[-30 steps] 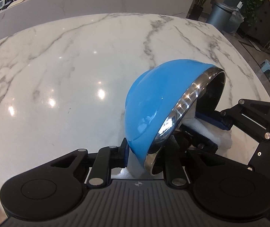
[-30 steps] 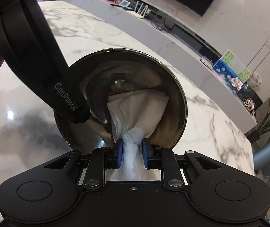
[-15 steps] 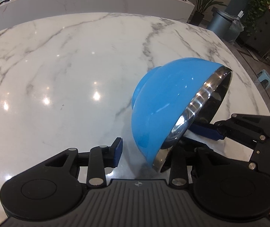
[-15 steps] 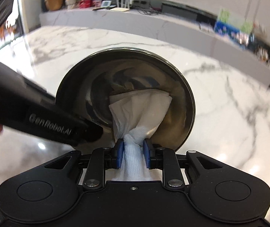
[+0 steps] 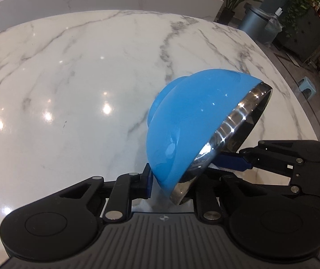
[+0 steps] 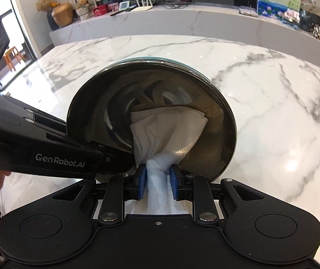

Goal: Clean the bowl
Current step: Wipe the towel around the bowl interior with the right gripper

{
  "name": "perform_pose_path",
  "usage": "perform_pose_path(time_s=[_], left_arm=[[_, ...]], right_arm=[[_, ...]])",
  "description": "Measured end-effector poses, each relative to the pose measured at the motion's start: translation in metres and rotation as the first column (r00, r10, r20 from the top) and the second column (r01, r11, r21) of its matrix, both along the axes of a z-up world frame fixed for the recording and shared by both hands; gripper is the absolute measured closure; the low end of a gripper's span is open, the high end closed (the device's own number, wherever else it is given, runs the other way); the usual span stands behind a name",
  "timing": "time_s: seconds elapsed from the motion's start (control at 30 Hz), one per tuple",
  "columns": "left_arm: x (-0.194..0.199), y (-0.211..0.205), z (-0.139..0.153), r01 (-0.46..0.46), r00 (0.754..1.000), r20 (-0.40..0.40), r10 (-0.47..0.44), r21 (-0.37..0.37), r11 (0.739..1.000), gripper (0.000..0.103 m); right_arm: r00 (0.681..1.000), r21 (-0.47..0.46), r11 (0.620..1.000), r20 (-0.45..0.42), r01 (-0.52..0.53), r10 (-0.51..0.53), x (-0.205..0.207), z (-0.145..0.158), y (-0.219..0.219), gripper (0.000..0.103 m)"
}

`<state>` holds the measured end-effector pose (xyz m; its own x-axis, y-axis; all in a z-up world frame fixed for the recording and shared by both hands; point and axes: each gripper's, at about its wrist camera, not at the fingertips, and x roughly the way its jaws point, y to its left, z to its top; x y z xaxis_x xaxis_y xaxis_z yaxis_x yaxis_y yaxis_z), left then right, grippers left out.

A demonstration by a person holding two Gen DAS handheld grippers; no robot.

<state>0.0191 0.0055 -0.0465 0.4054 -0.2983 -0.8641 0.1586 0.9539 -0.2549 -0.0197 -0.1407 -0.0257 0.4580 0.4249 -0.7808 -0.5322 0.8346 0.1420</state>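
The marble table (image 5: 74, 85) was big, white and shiny, with grey lines running over it; it filled most of both views. The bowl (image 5: 195, 121) was blue outside and shiny metal inside; it was tipped up on its side above the table, with its open mouth facing right, toward the other tool; in the right wrist view its dark metal inside (image 6: 119, 116) faced the camera. The left gripper (image 5: 171, 183) was clamped on the near edge of the bowl, one blue pad on the blue outside and the other finger inside. The right gripper (image 6: 158, 185) was squeezed tight on a white paper towel (image 6: 166, 134); the bunched end sat between its blue pads and the wide end was pushed against the inside of the bowl, low and a bit right.
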Motion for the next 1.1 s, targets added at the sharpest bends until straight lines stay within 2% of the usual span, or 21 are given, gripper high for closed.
perform_pose_path(time_s=[0.13,0.23,0.37,0.47,0.63,0.7,0.73,0.87,1.1], left_arm=[[-0.001,-0.002,0.002,0.011,1.000,0.003,-0.011,0.030,1.000,0.087],[-0.002,-0.003,0.004,0.016,1.000,0.010,-0.016,0.057,0.998,0.087],[-0.002,-0.003,0.005,0.016,1.000,0.011,-0.017,0.079,0.997,0.087],[-0.002,-0.001,0.006,0.013,1.000,0.012,-0.014,0.079,0.997,0.087],[-0.002,0.001,0.004,-0.001,1.000,0.024,0.000,0.064,0.998,0.083],[-0.001,0.003,0.002,-0.015,1.000,0.024,0.014,0.050,0.999,0.074],[-0.001,0.003,0.001,-0.021,1.000,0.022,0.020,0.043,0.999,0.074],[-0.001,0.002,-0.002,-0.030,0.999,0.022,0.030,0.010,1.000,0.074],[0.000,0.000,-0.005,-0.039,0.999,0.031,0.039,-0.013,0.999,0.073]], right_arm=[[0.999,-0.051,0.999,0.043,-0.014,0.016,0.002,-0.002,0.006,0.084],[0.992,-0.124,0.992,0.119,-0.018,0.032,0.002,-0.004,0.010,0.085],[0.963,-0.260,0.965,0.250,-0.036,0.103,-0.004,-0.005,0.023,0.086],[0.951,-0.305,0.951,0.275,-0.050,0.139,-0.011,-0.011,0.028,0.086],[0.959,-0.280,0.959,0.256,-0.047,0.121,-0.009,-0.013,0.026,0.086],[0.968,-0.257,0.966,0.232,-0.036,0.098,-0.006,-0.015,0.023,0.085],[0.971,-0.246,0.969,0.221,-0.030,0.087,-0.005,-0.015,0.021,0.085],[0.983,-0.194,0.981,0.178,-0.010,0.045,0.002,-0.012,0.017,0.084],[0.999,-0.029,0.999,0.035,0.037,-0.036,0.013,-0.009,0.000,0.082]])
